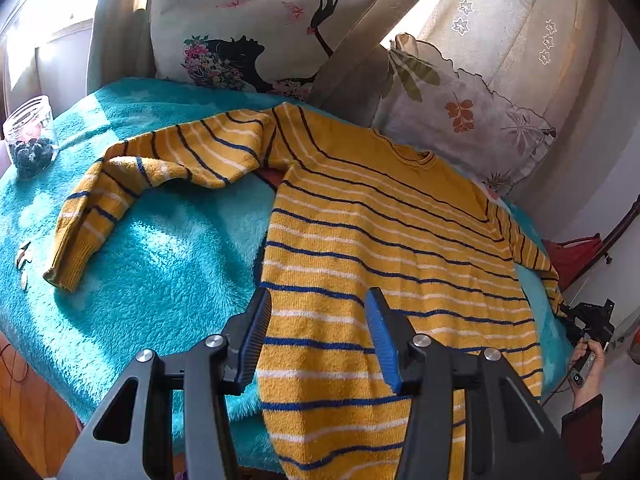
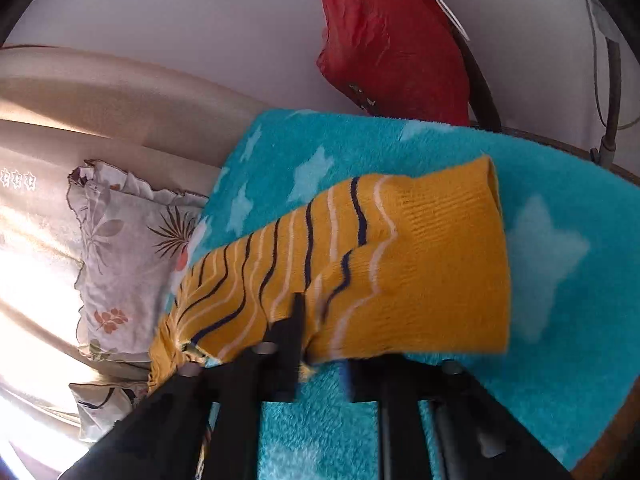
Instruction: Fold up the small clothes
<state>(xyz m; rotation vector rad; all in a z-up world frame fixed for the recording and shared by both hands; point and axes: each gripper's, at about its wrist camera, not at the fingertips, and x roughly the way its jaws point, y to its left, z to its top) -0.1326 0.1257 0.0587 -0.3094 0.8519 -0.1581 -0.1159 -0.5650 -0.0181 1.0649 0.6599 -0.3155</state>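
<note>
Mustard-yellow knit with navy and white stripes identifies the one garment present: a small sweater lying face up and spread flat on a turquoise fleece blanket that covers the sofa seat. Its long axis runs from the neckline, near the cushions, down to the hem, which hangs over the front edge of the seat beneath the left gripper. The left gripper's fingers stand apart, hovering above the lower left part of the body panel and holding nothing. One sleeve lies extended and bent to the left, well apart from that gripper; the other sleeve runs off to the right side of the seat. In the right wrist view the right gripper sits directly at this second sleeve, near the cuff. One finger overlaps the knit, but motion blur and the fabric hide the other, so whether the fingers are clamped on the sleeve cannot be told. The right gripper is judged the nearer for folding this sleeve inward across the body. Count: one sweater, two sleeves, two printed cushions, one clear jar at the far left, one red plastic bag beyond the blanket.
</note>
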